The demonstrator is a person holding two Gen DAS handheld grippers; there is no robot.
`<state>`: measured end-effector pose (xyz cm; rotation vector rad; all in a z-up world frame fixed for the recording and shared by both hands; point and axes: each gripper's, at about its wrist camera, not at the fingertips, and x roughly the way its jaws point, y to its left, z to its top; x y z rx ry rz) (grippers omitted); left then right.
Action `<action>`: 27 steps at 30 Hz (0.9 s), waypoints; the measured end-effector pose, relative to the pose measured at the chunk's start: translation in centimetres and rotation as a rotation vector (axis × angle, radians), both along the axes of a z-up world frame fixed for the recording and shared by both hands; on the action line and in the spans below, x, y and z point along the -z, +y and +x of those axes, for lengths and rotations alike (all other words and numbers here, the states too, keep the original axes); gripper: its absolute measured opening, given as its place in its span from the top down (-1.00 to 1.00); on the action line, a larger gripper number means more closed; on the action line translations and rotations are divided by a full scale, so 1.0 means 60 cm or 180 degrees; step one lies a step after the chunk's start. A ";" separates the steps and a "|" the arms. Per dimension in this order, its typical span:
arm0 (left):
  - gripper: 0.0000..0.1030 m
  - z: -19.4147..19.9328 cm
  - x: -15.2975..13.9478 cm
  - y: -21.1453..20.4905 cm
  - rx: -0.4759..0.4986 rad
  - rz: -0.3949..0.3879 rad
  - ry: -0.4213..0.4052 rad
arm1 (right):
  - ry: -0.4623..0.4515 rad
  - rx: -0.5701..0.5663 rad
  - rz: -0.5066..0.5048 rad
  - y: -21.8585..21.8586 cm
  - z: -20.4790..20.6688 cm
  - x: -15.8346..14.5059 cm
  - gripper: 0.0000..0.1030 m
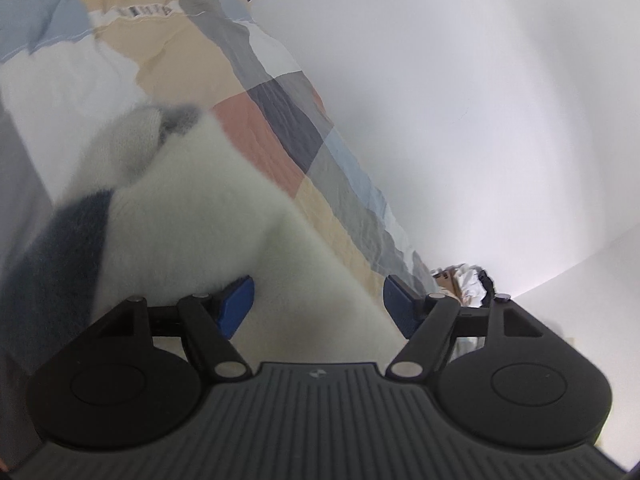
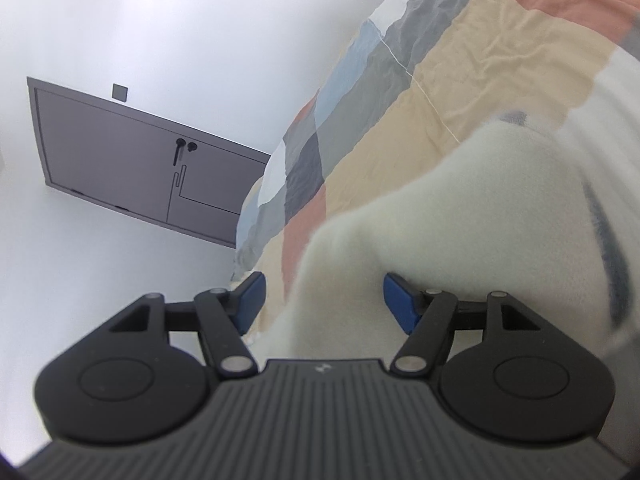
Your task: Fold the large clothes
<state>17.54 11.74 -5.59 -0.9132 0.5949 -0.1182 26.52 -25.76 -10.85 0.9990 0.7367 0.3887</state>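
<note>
A fluffy cream-white sweater (image 1: 224,216) with dark blue parts lies on a patchwork bed cover (image 1: 276,136). My left gripper (image 1: 318,306) is open, its blue pads (image 1: 236,304) spread wide, with the sweater's edge lying between them. In the right wrist view the same sweater (image 2: 440,216) fills the lower right, with a dark stripe at its right side. My right gripper (image 2: 322,304) is open too, and the sweater's edge lies between its pads (image 2: 400,304). Neither gripper pinches the cloth.
The bed cover (image 2: 460,72) has beige, grey, blue and salmon patches. White walls (image 1: 480,100) flank the bed. A grey door (image 2: 140,168) with a handle stands at the left of the right wrist view. A small bundle of items (image 1: 464,284) lies at the bed's far end.
</note>
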 end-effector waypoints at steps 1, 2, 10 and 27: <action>-0.47 0.015 0.005 -0.001 0.0020 0.0082 -0.0010 | -0.0024 -0.0021 -0.0052 0.004 0.011 0.003 -0.30; -0.47 0.028 0.008 -0.003 0.0036 0.0162 -0.0013 | -0.0057 -0.0050 -0.0111 0.007 0.020 0.005 -0.30; -0.57 0.106 0.045 -0.034 0.0239 0.0839 -0.0027 | -0.0343 -0.0322 -0.0743 0.050 0.080 0.017 -0.31; -0.64 0.116 0.046 -0.062 0.0379 0.1343 -0.0031 | -0.0722 -0.0470 -0.1633 0.106 0.086 0.006 -0.33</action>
